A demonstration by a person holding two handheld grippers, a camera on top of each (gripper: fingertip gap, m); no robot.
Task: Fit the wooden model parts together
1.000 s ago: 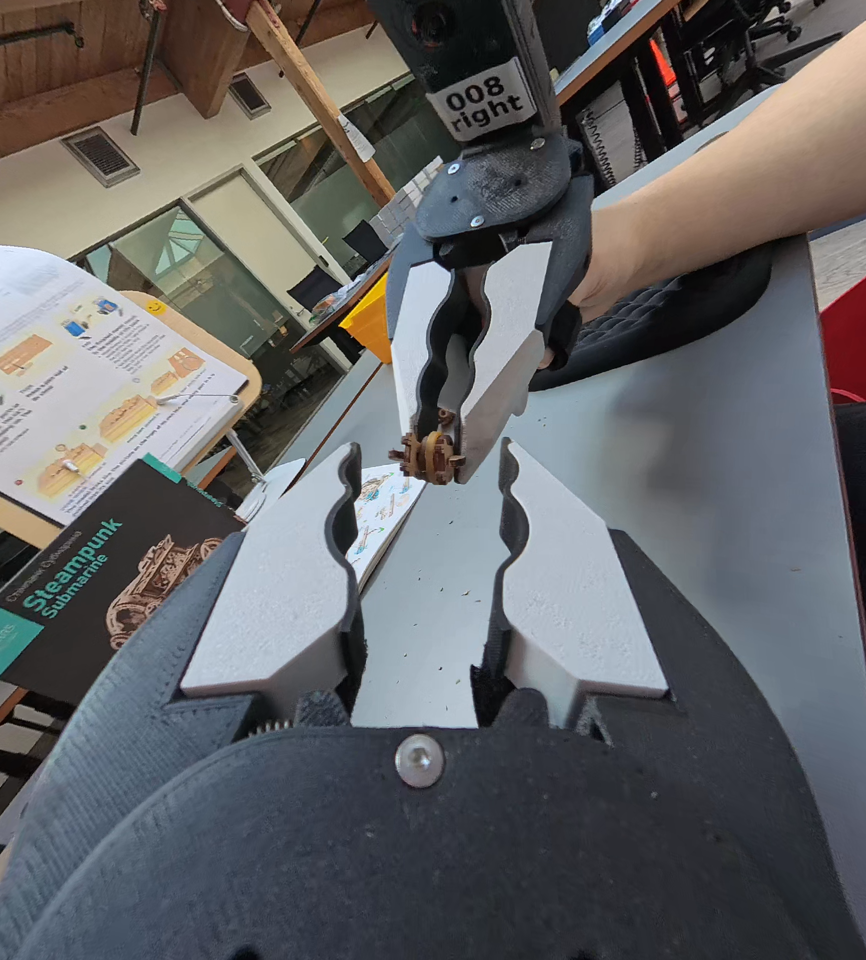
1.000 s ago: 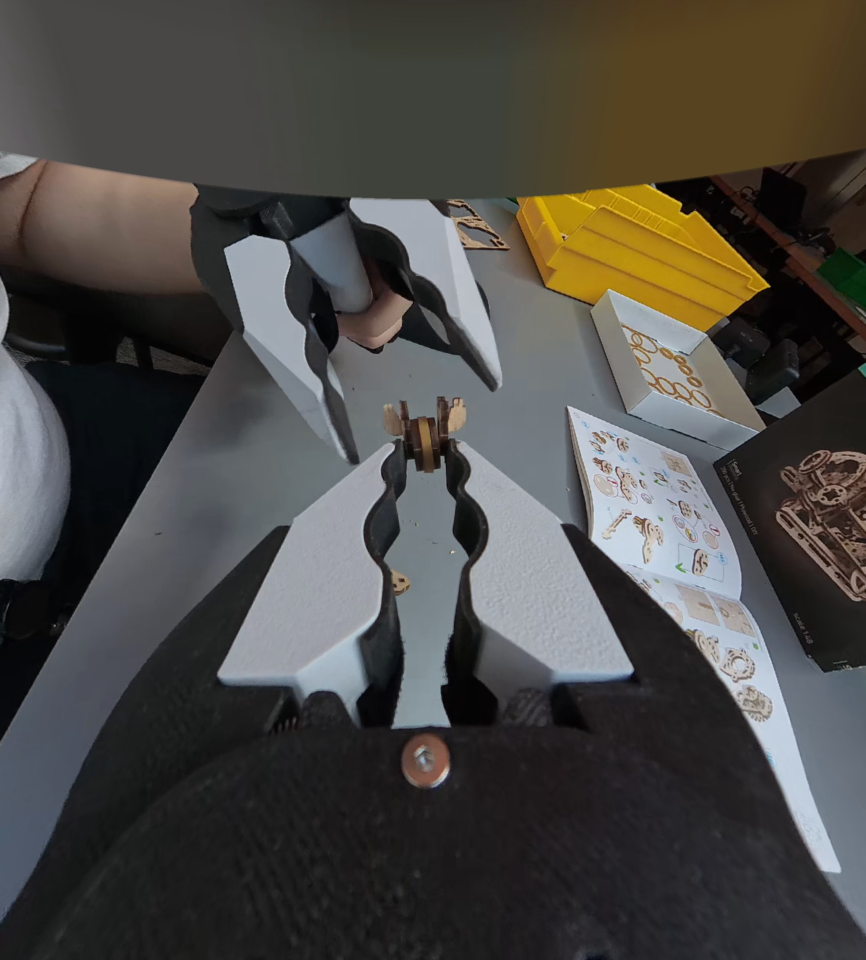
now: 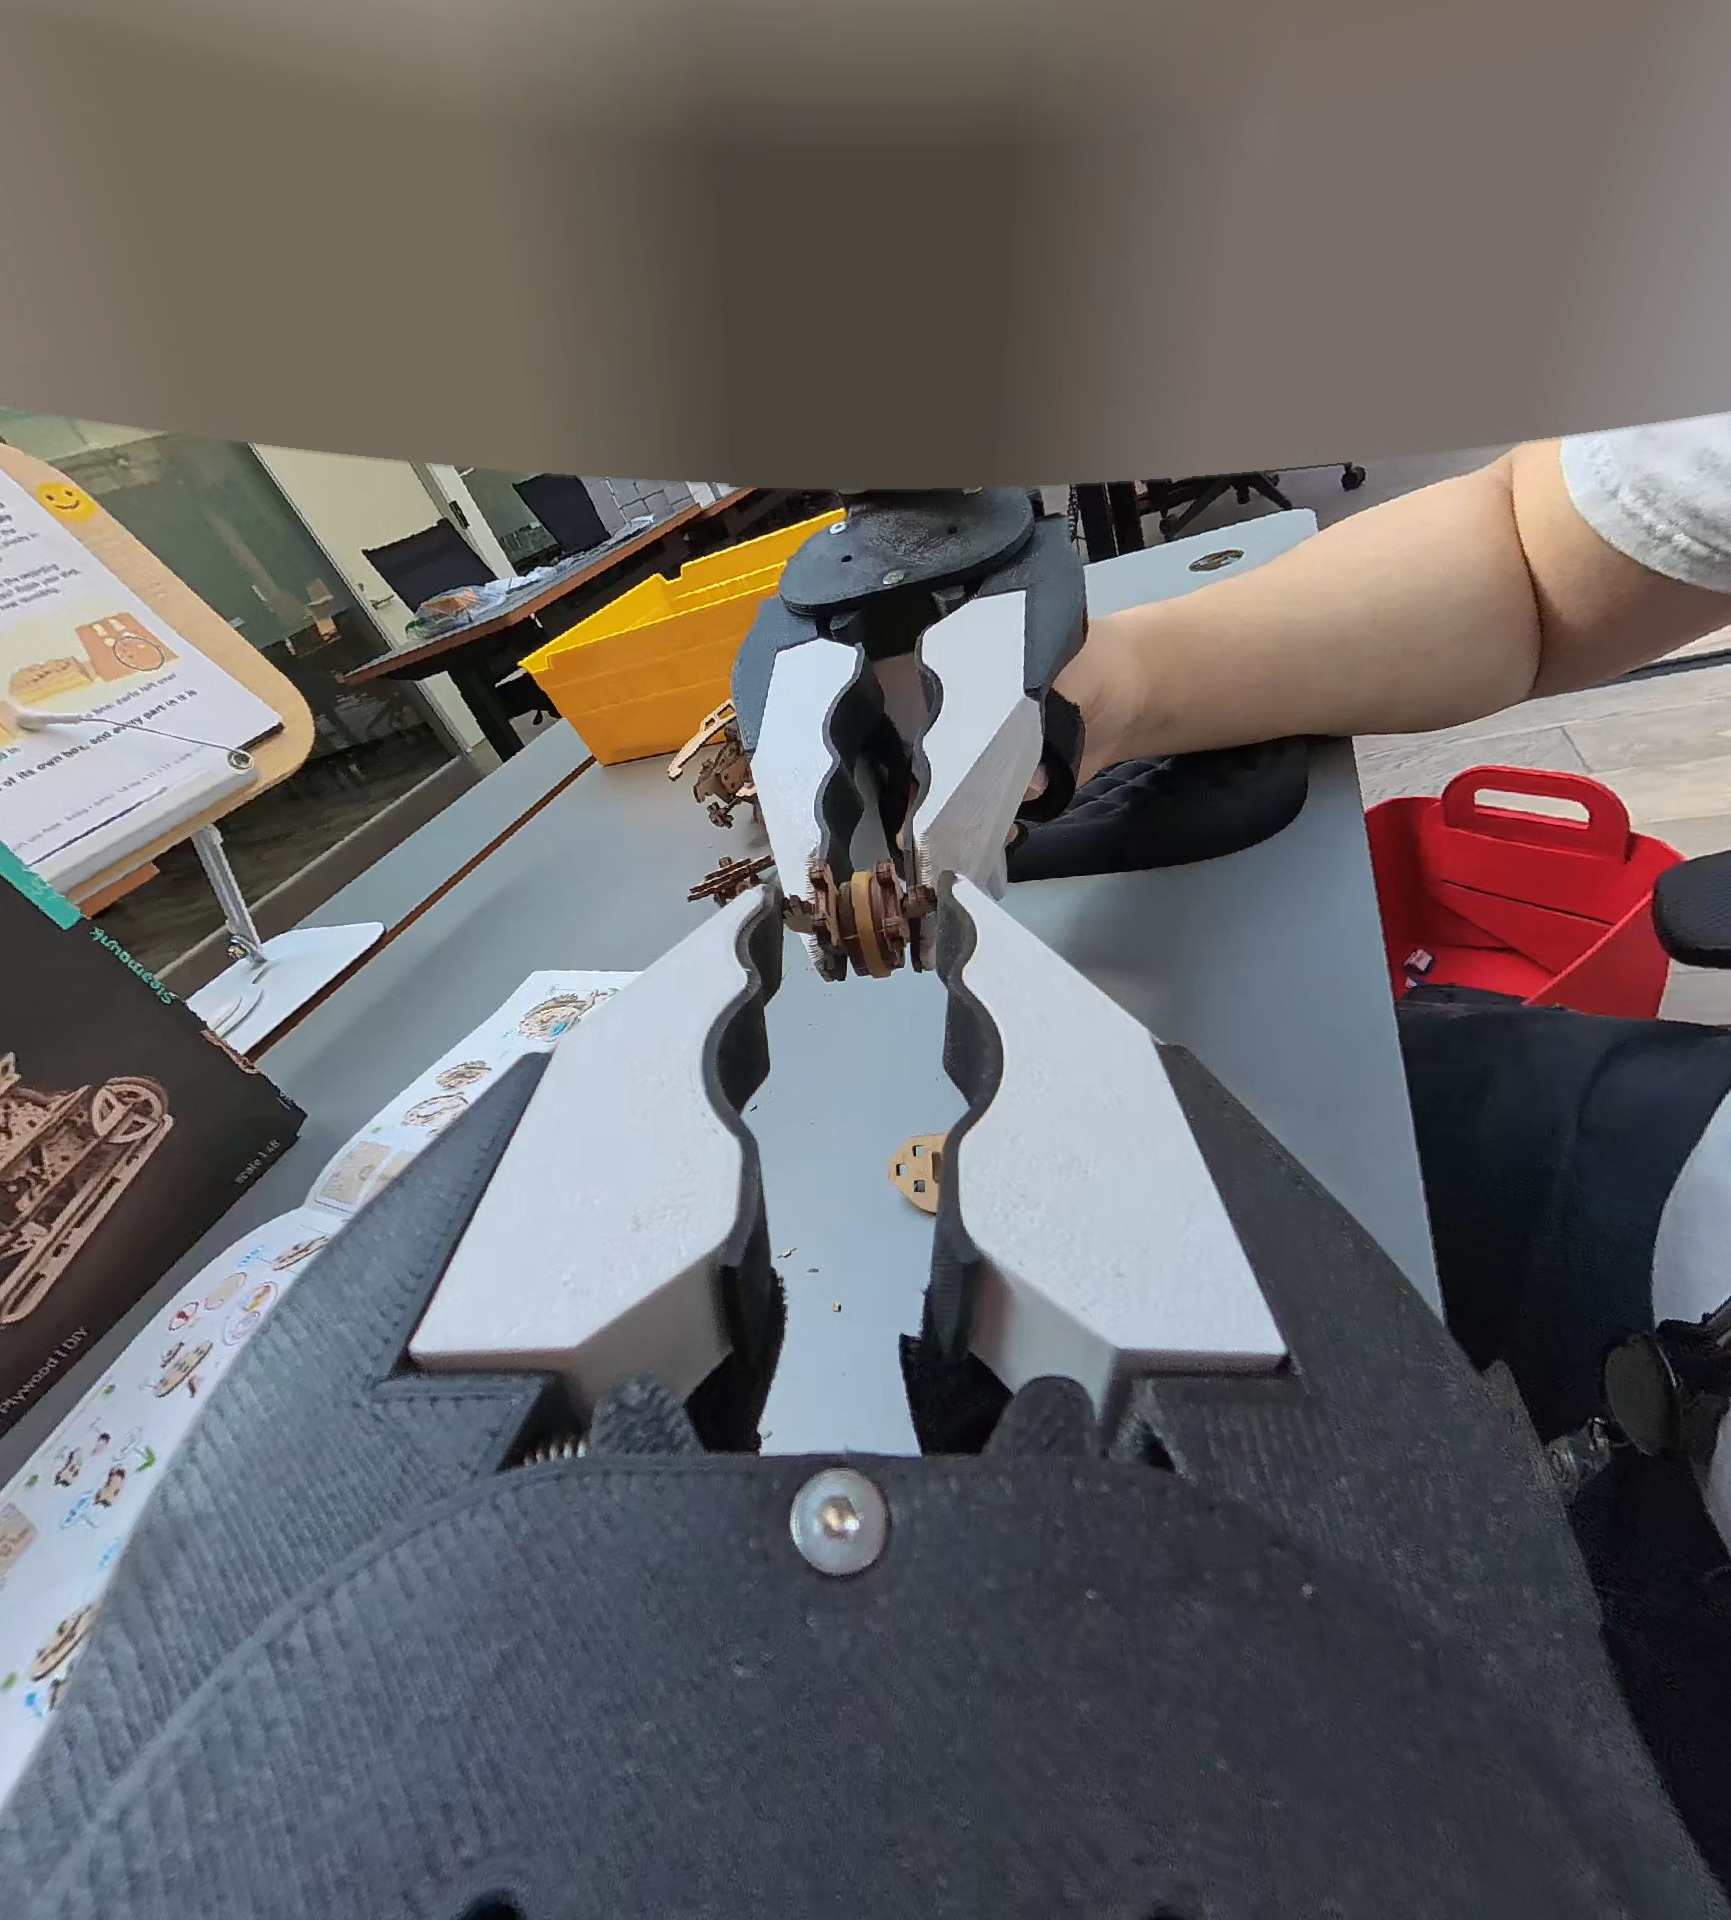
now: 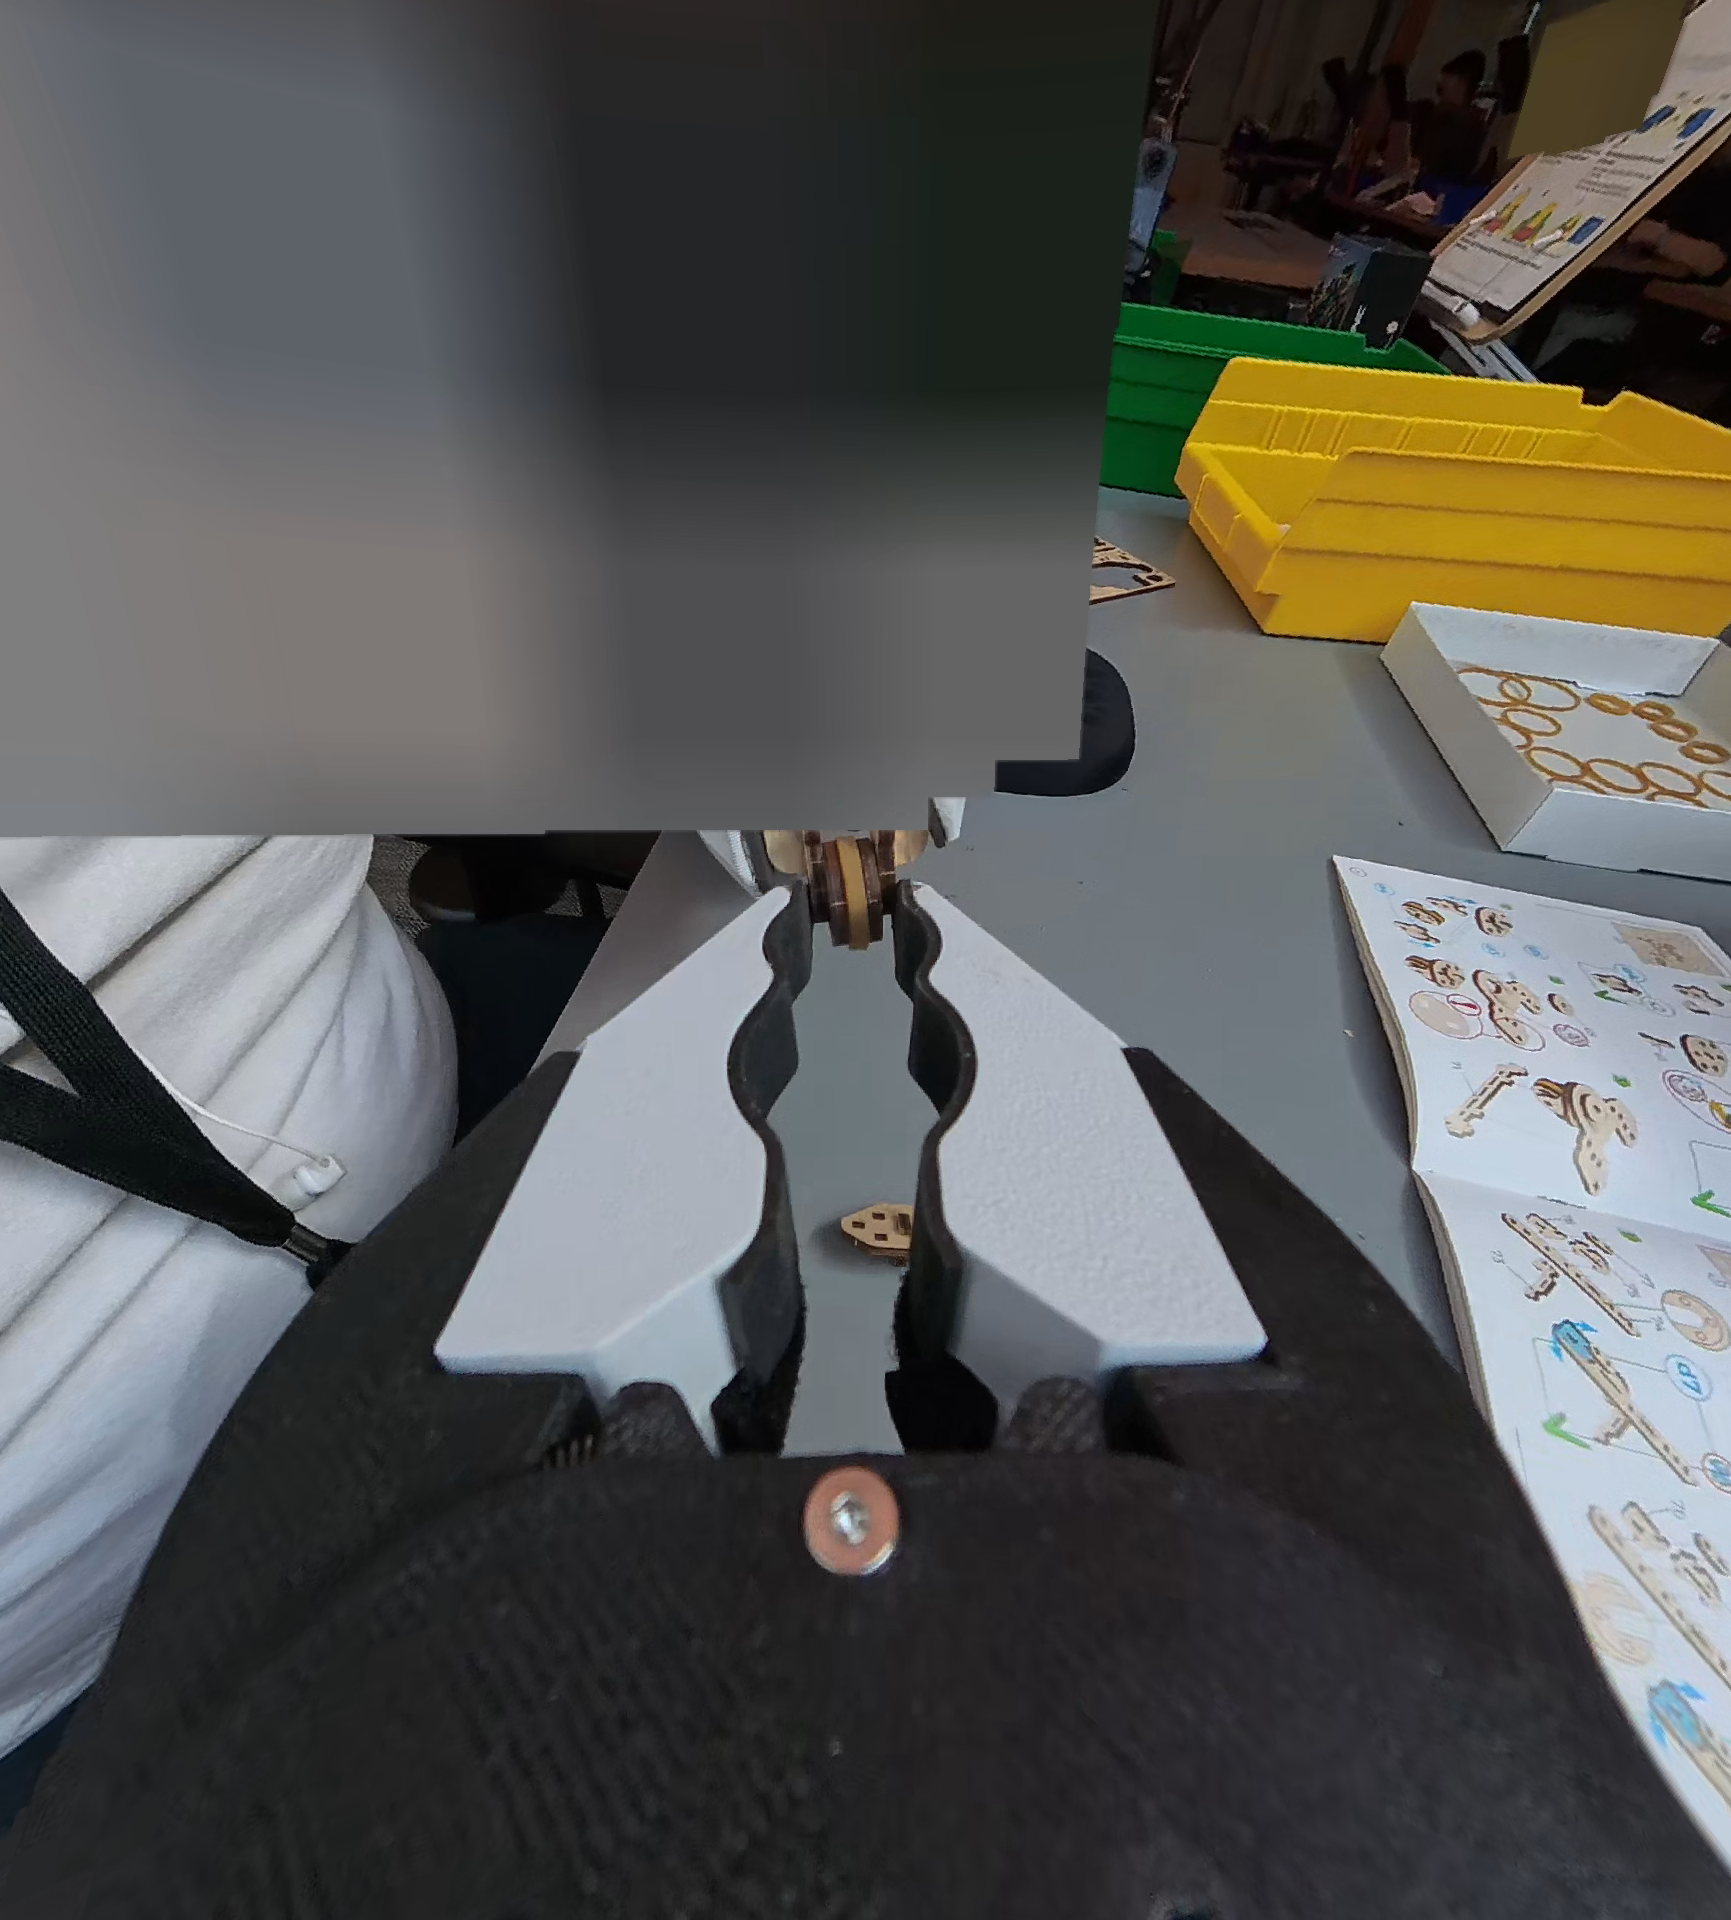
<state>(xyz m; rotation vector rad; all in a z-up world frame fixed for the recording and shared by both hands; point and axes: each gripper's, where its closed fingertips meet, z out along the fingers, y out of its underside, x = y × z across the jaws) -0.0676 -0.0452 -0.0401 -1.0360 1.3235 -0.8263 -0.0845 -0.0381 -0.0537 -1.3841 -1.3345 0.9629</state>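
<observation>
A small wooden assembly [image 3: 861,925], stacked discs and gears on an axle, hangs in the air above the grey table [image 3: 1152,987]. My right gripper [image 4: 845,899] is shut on its middle disc [image 4: 848,894]; it reaches in from the far side in the left wrist view [image 3: 869,878]. My left gripper [image 3: 861,902] has narrowed onto the two outer ends of the assembly, its fingertips [image 3: 949,899] touching the end gears. A loose flat wooden piece [image 3: 918,1169] lies on the table below, also in the right wrist view [image 4: 876,1231].
An open instruction booklet [image 4: 1567,1143] and a white box of wooden rings [image 4: 1567,821] lie right of my right gripper. A yellow bin [image 4: 1463,520], a green bin [image 4: 1183,384], a black kit box [image 3: 30,1091], a document stand [image 3: 61,665], loose wooden parts [image 3: 726,774]. Left and right tips are no more than a few centimetres apart. About 10 centimetres separates my right fingertips from the loose flat wooden piece [image 3: 918,1169].
My left gripper has moved up to the assembly and narrowed from wide open onto its ends. My right gripper still holds the assembly, now lower and nearer the left one.
</observation>
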